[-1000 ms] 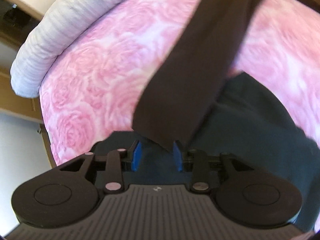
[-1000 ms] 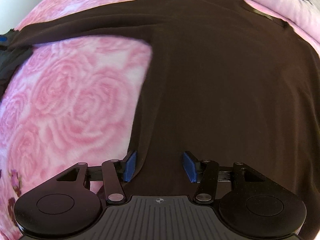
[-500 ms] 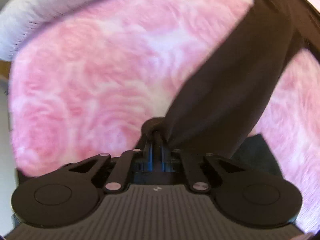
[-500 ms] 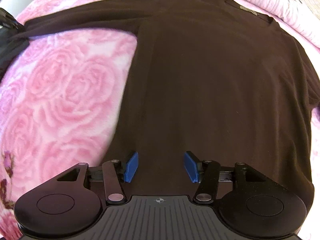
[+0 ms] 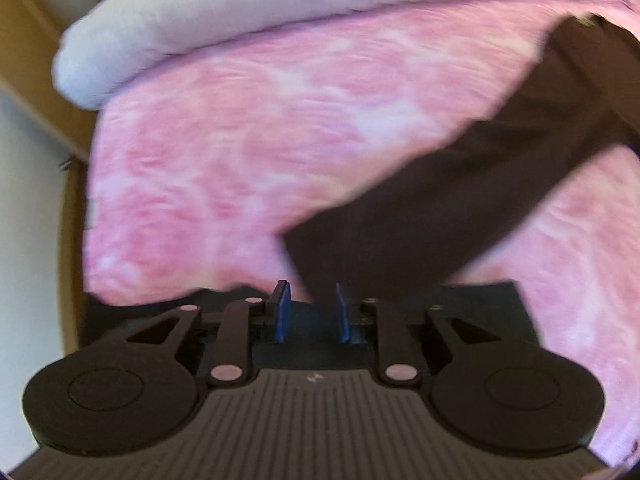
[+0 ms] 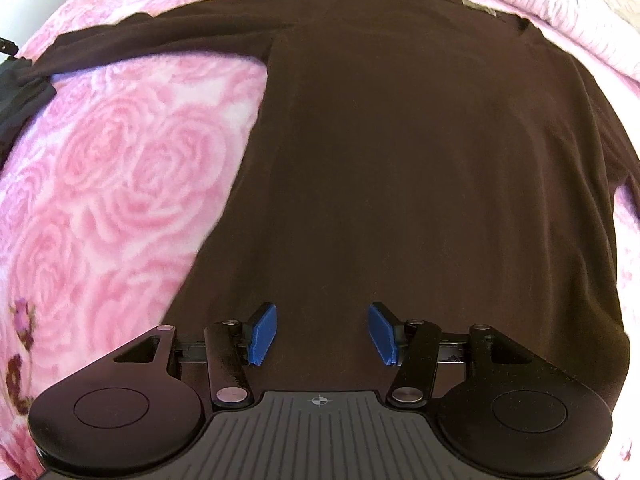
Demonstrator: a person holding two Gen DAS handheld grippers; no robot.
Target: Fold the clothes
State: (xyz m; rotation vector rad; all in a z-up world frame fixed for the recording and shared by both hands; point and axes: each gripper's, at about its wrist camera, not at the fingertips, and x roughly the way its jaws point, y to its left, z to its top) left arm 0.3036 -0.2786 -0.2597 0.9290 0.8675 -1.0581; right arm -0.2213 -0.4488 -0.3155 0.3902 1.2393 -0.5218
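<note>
A dark brown long-sleeved sweater (image 6: 420, 168) lies flat on a pink rose-patterned blanket (image 6: 120, 184), neck at the far side. Its left sleeve (image 6: 152, 46) stretches out to the left. In the left wrist view that sleeve (image 5: 460, 200) runs from the upper right down to its cuff, which lies just in front of my left gripper (image 5: 310, 312). The left gripper is open and empty. My right gripper (image 6: 322, 334) is open and empty over the sweater's near hem.
A dark blue-black garment (image 5: 480, 304) lies under the left gripper on the blanket (image 5: 260, 140); it also shows at the left edge of the right wrist view (image 6: 20, 96). A white rolled quilt (image 5: 240, 12) borders the far side. Wooden furniture (image 5: 24, 48) stands beyond.
My left gripper shut on the sleeve cuff, pulled it outward, then opened and let it go. The right gripper stayed open and drew back a little over the hem.
</note>
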